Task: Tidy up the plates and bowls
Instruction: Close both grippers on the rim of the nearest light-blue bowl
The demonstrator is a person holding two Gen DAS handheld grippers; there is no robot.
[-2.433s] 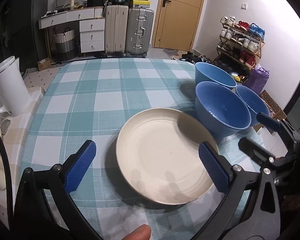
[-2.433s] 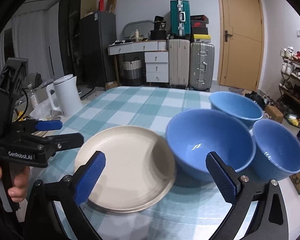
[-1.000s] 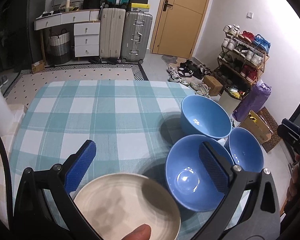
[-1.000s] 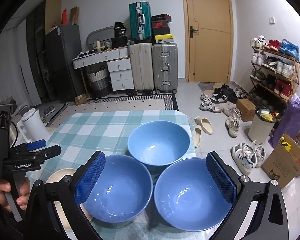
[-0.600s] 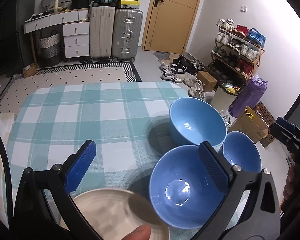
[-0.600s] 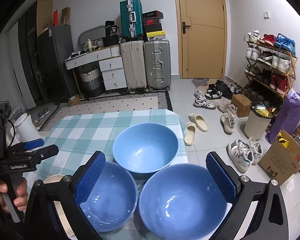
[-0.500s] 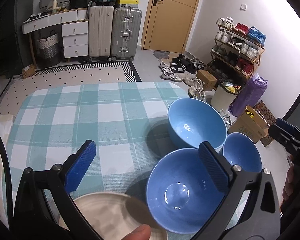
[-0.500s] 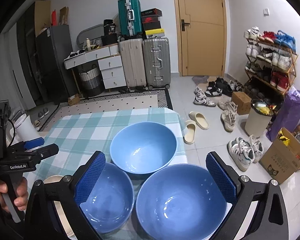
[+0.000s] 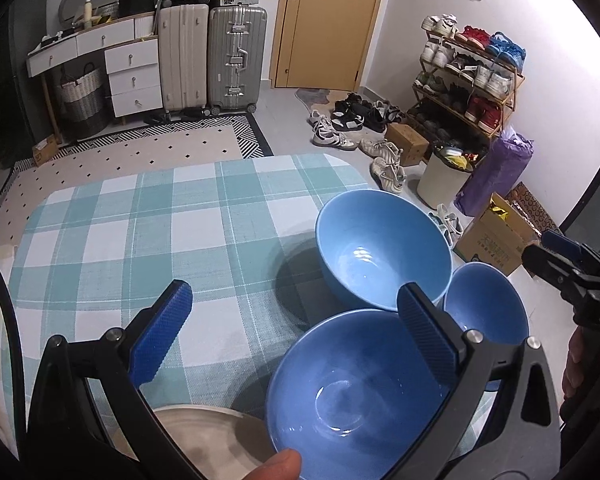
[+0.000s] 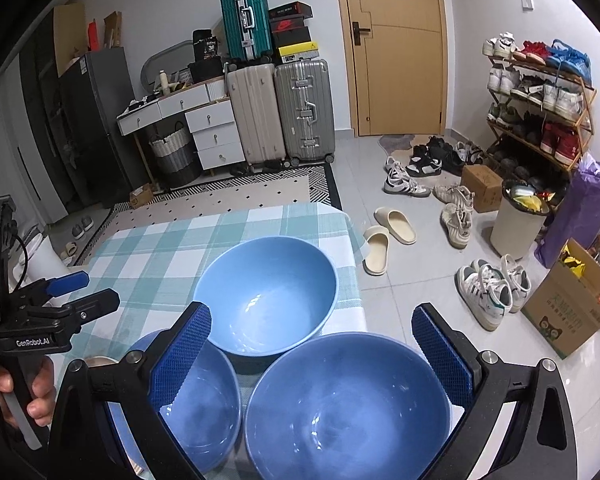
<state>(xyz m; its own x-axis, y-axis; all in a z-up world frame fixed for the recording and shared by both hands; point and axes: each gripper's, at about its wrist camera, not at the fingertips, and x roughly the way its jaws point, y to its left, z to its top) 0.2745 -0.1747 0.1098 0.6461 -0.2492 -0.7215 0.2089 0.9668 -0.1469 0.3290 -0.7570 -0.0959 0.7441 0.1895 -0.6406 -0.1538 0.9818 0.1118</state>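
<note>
Three blue bowls stand close together at the right end of the checked table [image 9: 140, 240]. In the left wrist view the far bowl [image 9: 384, 256] is ahead, the near bowl [image 9: 356, 392] lies under my right finger, and a third bowl [image 9: 488, 312] sits at the table's right edge. A cream plate [image 9: 212, 436] peeks in at the bottom. My left gripper [image 9: 292, 320] is open and empty above them. My right gripper [image 10: 312, 332] is open and empty over the far bowl [image 10: 266, 292], the right bowl [image 10: 348, 404] and the left bowl [image 10: 196, 404].
A hand holds the left gripper [image 10: 88, 290] at the left; the right gripper [image 9: 548, 250] hangs beyond the table's right edge. A white kettle [image 10: 40, 256] stands far left. Past the table edge are shoes, a cardboard box [image 10: 568, 312] and a bin [image 10: 516, 224] on the floor.
Both grippers have shifted from the plate toward the bowls and tilted downward. The plate has slid to the bottom of the left view. Both stay open and hold nothing.
</note>
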